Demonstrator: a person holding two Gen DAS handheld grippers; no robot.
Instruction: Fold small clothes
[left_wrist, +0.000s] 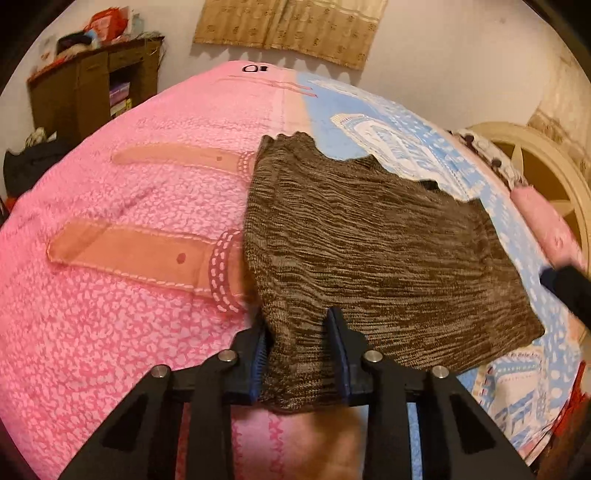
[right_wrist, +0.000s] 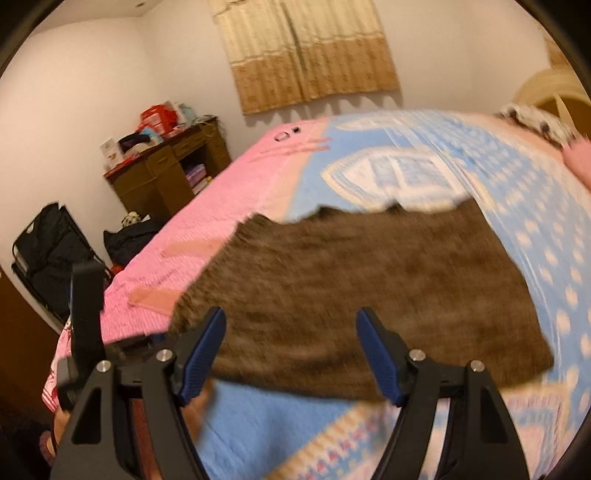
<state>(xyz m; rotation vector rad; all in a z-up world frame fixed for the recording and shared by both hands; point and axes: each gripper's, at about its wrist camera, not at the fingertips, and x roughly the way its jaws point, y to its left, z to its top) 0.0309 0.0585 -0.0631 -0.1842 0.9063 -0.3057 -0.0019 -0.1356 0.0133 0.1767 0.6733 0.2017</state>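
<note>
Folding was judged partly done: the brown knit garment was laid flat on the pink-and-blue bedspread as a rough rectangle, apparently already doubled once — though blur in the right wrist view made layers hard to count. At least one further fold seemed left. The near edge of the knit was bunched between the jaws of the left gripper, which were partly closed on it. The right gripper was held wide open and empty, just over the near edge.
</note>
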